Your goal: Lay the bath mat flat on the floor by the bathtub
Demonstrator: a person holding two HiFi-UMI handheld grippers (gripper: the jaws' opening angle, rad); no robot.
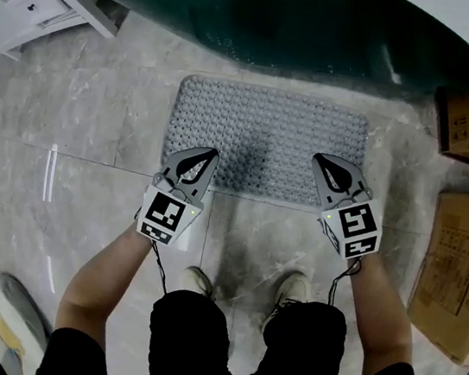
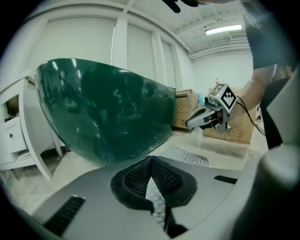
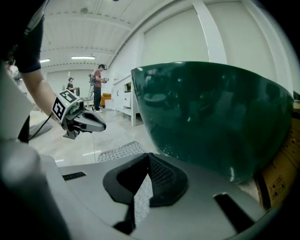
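Where mat (image 1: 266,142) flat, bathtub (image 1: 311,28) (interior hidden)

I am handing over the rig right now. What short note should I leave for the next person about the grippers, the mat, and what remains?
Left gripper: jaws together, empty, above the mat's near edge.
Right gripper: jaws together, empty, above the same edge.
Bath mat: flat on the floor, directly in front of the bathtub, no folds visible.
Done: mat laid.
Left: probably nothing; perhaps check the corners.
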